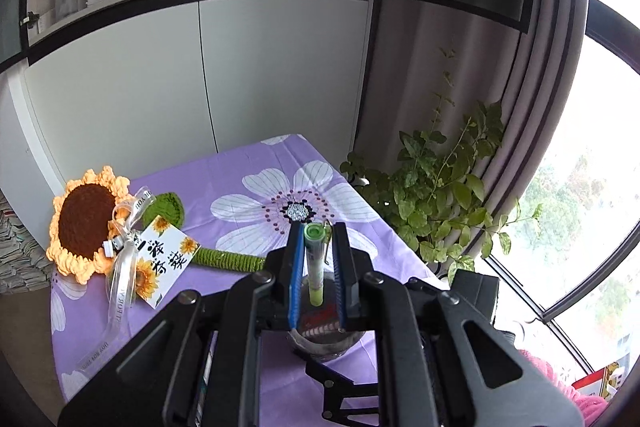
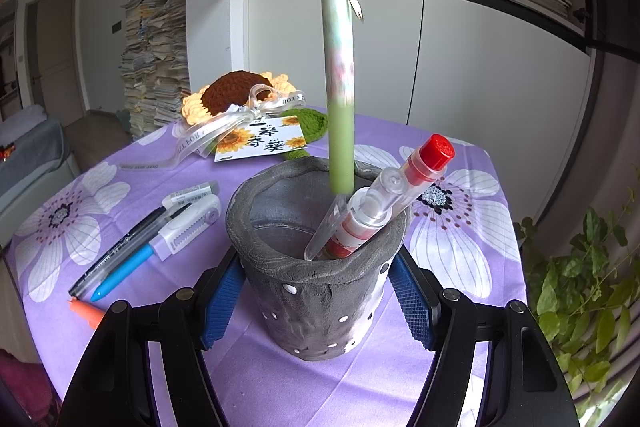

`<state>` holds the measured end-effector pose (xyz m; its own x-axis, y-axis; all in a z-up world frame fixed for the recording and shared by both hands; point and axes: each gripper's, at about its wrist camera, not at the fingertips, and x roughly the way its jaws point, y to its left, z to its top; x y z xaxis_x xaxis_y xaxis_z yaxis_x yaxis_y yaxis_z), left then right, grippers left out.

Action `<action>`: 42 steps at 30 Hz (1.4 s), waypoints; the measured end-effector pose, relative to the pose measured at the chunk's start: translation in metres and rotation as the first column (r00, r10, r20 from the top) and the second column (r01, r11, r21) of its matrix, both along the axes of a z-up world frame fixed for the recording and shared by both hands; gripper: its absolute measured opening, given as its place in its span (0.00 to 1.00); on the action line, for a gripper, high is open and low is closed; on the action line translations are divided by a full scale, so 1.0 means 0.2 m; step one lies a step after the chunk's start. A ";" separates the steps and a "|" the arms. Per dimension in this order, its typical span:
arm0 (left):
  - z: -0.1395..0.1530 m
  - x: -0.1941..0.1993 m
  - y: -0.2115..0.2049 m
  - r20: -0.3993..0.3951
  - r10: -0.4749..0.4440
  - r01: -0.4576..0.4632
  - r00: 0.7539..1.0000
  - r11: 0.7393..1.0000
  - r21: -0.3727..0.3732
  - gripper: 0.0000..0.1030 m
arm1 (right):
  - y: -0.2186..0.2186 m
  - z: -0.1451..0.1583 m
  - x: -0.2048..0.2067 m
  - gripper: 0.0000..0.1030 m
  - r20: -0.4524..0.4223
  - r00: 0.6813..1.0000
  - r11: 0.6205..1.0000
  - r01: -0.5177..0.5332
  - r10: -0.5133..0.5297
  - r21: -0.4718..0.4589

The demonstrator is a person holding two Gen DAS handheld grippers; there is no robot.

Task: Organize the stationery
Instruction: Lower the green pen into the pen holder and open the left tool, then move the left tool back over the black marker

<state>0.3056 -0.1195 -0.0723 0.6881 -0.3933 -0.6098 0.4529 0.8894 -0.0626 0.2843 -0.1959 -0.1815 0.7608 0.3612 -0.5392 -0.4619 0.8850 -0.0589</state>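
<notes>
Between the blue pads of my left gripper [image 1: 316,259] I pinch a slim green-capped pen with a pale barrel [image 1: 313,263], upright and tip down, so it can drop straight into the rough grey clay pen holder with small round holes [image 2: 316,291] directly beneath. My right gripper [image 2: 320,299] has its jaws spread on either side of that holder, apparently bracing it so it will not tip; whether the pads actually touch the wall I cannot tell. The pen's lower green end sits at the far rim, just entering the mouth. Already inside, leaning toward my right jaw, is 1 clear pen with a red cap [image 2: 400,195]. Out to the left of my right jaws, on the purple flowered tablecloth [image 2: 472,267], lie 1 black marker [image 2: 120,251], 1 blue pen [image 2: 128,267], 1 white-and-lilac correction tape [image 2: 192,223] and 1 orange tip [image 2: 86,313] at the edge. Beyond them lies 1 crocheted sunflower [image 1: 86,223].
</notes>
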 end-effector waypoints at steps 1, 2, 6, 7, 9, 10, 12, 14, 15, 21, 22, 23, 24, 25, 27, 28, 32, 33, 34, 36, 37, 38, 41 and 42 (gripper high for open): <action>-0.02 0.01 0.00 -0.012 0.003 -0.003 1.000 1.000 0.009 0.11 | 0.00 0.00 0.00 0.70 0.000 1.000 1.000 0.000 0.000 0.000; -0.05 0.02 -0.01 -0.022 0.003 -0.003 1.000 1.000 0.015 0.11 | 0.00 0.00 0.00 0.70 0.000 1.000 1.000 0.000 0.000 0.000; -0.13 0.04 -0.03 -0.071 -0.001 0.004 0.997 0.999 0.034 0.11 | 0.00 0.00 0.00 0.70 0.001 1.000 1.000 0.000 0.000 -0.001; -0.14 0.05 -0.02 -0.078 0.003 -0.001 0.997 1.000 0.021 0.11 | 0.00 0.00 0.00 0.70 0.001 1.000 1.000 0.000 0.000 0.000; -0.15 0.06 -0.02 -0.091 0.006 -0.004 0.996 1.000 0.019 0.11 | 0.00 0.00 0.00 0.70 -0.001 1.000 1.000 0.001 -0.001 -0.001; -0.15 0.06 -0.01 -0.093 0.009 -0.008 0.996 1.000 0.018 0.11 | 0.00 0.00 0.00 0.70 0.001 1.000 1.000 0.000 0.000 -0.002; -0.14 0.06 0.00 -0.098 0.011 -0.010 0.995 1.000 0.005 0.11 | 0.00 0.00 0.00 0.70 0.002 1.000 1.000 0.001 -0.001 -0.004; -0.11 0.06 0.02 -0.101 0.012 -0.014 0.995 1.000 -0.021 0.15 | 0.00 0.00 0.00 0.70 0.001 1.000 1.000 0.001 -0.001 -0.004; -0.09 0.05 0.04 -0.097 0.019 -0.022 0.995 0.999 -0.032 0.17 | 0.00 0.00 0.00 0.70 0.001 1.000 1.000 0.001 -0.001 -0.003; 0.02 -0.02 0.29 0.004 0.170 -0.170 0.985 0.985 -0.022 0.43 | 0.00 0.00 0.00 0.70 0.002 1.000 1.000 0.001 -0.001 -0.003; 0.02 -0.03 0.34 0.005 0.200 -0.200 0.980 0.980 -0.012 0.43 | 0.00 0.00 0.00 0.70 0.003 1.000 1.000 0.001 -0.001 -0.003; -0.01 -0.03 0.40 -0.005 0.236 -0.236 0.972 0.972 0.000 0.43 | 0.00 0.00 0.00 0.70 0.002 1.000 1.000 0.001 -0.001 -0.003; -0.04 -0.02 0.45 -0.020 0.260 -0.260 0.965 0.966 0.013 0.43 | 0.00 0.00 0.00 0.70 0.002 1.000 1.000 0.001 -0.001 -0.003; -0.09 -0.02 0.49 -0.044 0.286 -0.285 0.957 0.958 0.033 0.43 | 0.00 0.00 0.00 0.70 0.002 1.000 1.000 0.001 -0.001 -0.003; -0.20 -0.01 0.56 -0.108 0.325 -0.318 0.939 0.945 0.078 0.43 | 0.00 0.00 0.00 0.70 0.003 1.000 1.000 0.001 -0.001 -0.004; -0.26 0.00 0.59 -0.144 0.340 -0.329 0.929 0.940 0.096 0.43 | 0.00 0.00 0.00 0.70 0.002 1.000 1.000 0.001 -0.001 -0.003; -0.51 0.00 0.67 -0.256 0.393 -0.363 0.883 0.918 0.157 0.39 | 0.00 0.00 0.00 0.70 0.003 1.000 1.000 0.002 -0.002 -0.005; -0.54 0.00 0.68 -0.266 0.405 -0.370 0.875 0.913 0.171 0.38 | 0.00 0.00 -0.01 0.70 0.003 1.000 1.000 0.002 -0.002 -0.005; -0.58 0.00 0.69 -0.278 0.412 -0.374 0.868 0.910 0.180 0.38 | 0.00 0.00 -0.01 0.70 0.003 1.000 1.000 0.002 -0.002 -0.005; -0.63 0.00 0.71 -0.304 0.411 -0.373 0.859 0.911 0.177 0.37 | 0.00 0.00 0.00 0.70 0.001 1.000 1.000 0.004 -0.004 -0.007; -0.65 0.01 0.72 -0.314 0.410 -0.372 0.856 0.911 0.176 0.37 | 0.00 0.00 0.00 0.70 0.000 1.000 1.000 0.005 -0.005 -0.008; -0.66 0.01 0.72 -0.320 0.409 -0.370 0.855 0.912 0.178 0.37 | 0.00 0.00 0.00 0.70 0.000 1.000 1.000 0.006 -0.006 -0.009; -0.69 0.02 0.70 -0.319 0.400 -0.356 0.859 0.915 0.188 0.37 | 0.00 0.00 0.00 0.70 0.000 1.000 1.000 0.006 -0.006 -0.009; -0.69 0.03 0.69 -0.316 0.402 -0.354 0.860 0.914 0.199 0.37 | 0.00 0.00 0.00 0.70 -0.001 1.000 1.000 0.007 -0.007 -0.009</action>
<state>0.3119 0.0192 -0.2111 0.5061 -0.0464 -0.8612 0.0511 0.9984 -0.0237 0.2848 -0.1963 -0.1819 0.7627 0.3510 -0.5433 -0.4559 0.8876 -0.0666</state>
